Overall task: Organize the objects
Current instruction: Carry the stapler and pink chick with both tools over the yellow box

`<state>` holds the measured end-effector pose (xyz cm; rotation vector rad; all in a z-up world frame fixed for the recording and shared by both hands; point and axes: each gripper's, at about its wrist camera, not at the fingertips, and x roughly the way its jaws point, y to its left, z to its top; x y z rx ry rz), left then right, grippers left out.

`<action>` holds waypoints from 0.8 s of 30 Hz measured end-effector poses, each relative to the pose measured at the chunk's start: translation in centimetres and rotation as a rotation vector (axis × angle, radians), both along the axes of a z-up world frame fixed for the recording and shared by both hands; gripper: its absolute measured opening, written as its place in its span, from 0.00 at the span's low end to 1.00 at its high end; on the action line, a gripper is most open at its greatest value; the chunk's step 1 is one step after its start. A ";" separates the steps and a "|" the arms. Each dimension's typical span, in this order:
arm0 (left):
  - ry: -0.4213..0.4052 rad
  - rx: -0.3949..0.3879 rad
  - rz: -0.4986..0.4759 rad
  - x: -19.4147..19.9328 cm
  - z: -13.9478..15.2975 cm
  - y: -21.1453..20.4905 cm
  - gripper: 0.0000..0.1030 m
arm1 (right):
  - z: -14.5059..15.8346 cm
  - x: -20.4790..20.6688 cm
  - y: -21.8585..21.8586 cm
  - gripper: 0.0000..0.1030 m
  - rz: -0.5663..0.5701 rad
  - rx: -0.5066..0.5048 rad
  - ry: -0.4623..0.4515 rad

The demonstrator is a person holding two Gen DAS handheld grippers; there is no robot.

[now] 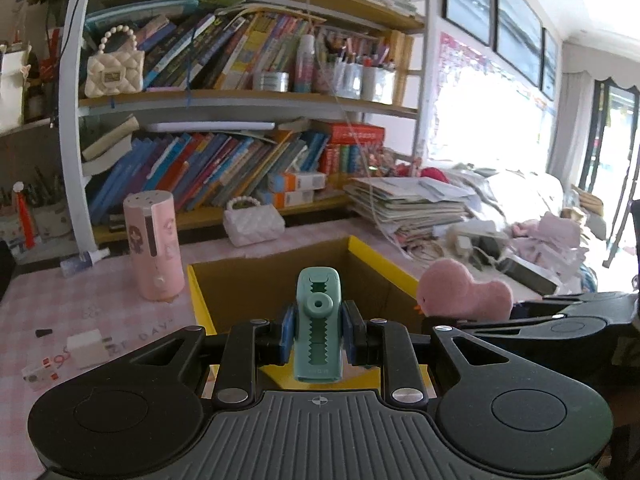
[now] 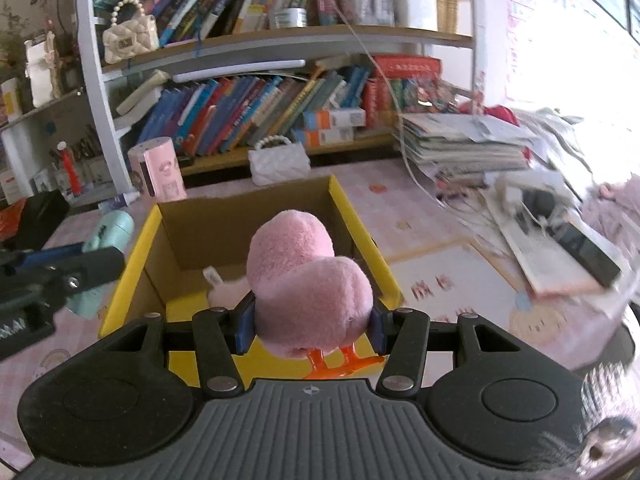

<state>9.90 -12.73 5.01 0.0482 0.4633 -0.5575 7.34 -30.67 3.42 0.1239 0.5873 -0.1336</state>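
Note:
My left gripper (image 1: 318, 332) is shut on a mint green stapler-like tool (image 1: 318, 320) and holds it upright over the near edge of an open cardboard box with yellow rims (image 1: 376, 254). My right gripper (image 2: 310, 324) is shut on a pink plush bird with orange feet (image 2: 308, 280), held above the near end of the same box (image 2: 352, 216). The plush bird also shows in the left wrist view (image 1: 460, 290), right of the box. The green tool shows at the left in the right wrist view (image 2: 108, 236). A pale plush item (image 2: 224, 288) lies inside the box.
A pink cylinder device (image 1: 154, 250) and a white quilted purse (image 1: 252, 222) stand behind the box on the pink checked tablecloth (image 1: 92, 304). A small white box (image 1: 84, 344) lies front left. Stacked papers (image 1: 412, 204) and clutter fill the right. Bookshelves (image 1: 248, 100) stand behind.

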 end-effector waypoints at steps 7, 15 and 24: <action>0.034 0.048 0.056 2.4 -1.6 -1.7 0.22 | -0.5 4.2 -0.3 0.48 0.103 -0.010 0.014; 0.109 0.114 0.113 4.6 -4.0 -2.8 0.22 | -2.0 8.1 0.0 0.48 0.219 -0.035 0.061; 0.177 0.159 0.146 6.0 -5.9 -3.4 0.22 | -3.9 11.7 0.7 0.48 0.322 -0.060 0.141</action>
